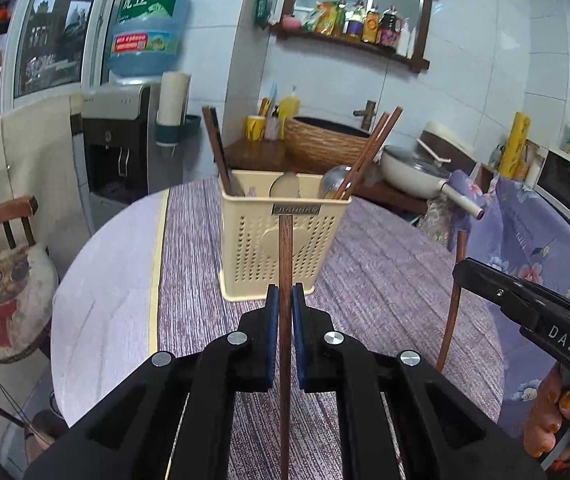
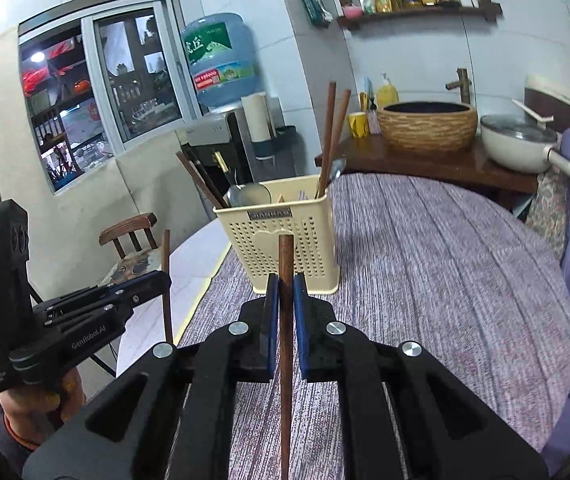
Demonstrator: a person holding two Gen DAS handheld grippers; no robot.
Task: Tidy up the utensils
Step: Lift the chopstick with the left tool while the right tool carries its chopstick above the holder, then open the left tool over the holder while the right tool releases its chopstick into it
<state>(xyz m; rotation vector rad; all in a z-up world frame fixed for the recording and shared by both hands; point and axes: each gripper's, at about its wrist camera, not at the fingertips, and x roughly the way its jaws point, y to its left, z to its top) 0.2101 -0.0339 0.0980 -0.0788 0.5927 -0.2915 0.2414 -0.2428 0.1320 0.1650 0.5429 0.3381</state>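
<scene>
A cream perforated utensil holder (image 1: 285,240) (image 2: 285,236) stands on the round table, with several brown chopsticks (image 1: 369,152) (image 2: 335,128) and metal spoons (image 1: 285,186) (image 2: 249,194) in it. My left gripper (image 1: 285,294) is shut on a brown chopstick (image 1: 285,256) that stands upright between its blue pads, just in front of the holder. My right gripper (image 2: 285,284) is shut on another brown chopstick (image 2: 285,264), also upright, near the holder's front. Each gripper shows in the other's view: the right gripper (image 1: 461,270) with its chopstick (image 1: 455,300), and the left gripper (image 2: 165,276) with its chopstick (image 2: 167,284).
A purple striped cloth (image 1: 385,280) (image 2: 445,260) covers the table. A wooden chair (image 1: 9,272) with a cushion stands at the left. Behind are a water dispenser (image 1: 121,140), a woven basin (image 1: 325,144) and a white pan (image 2: 521,144) on a counter. A flowered cloth (image 1: 533,248) lies right.
</scene>
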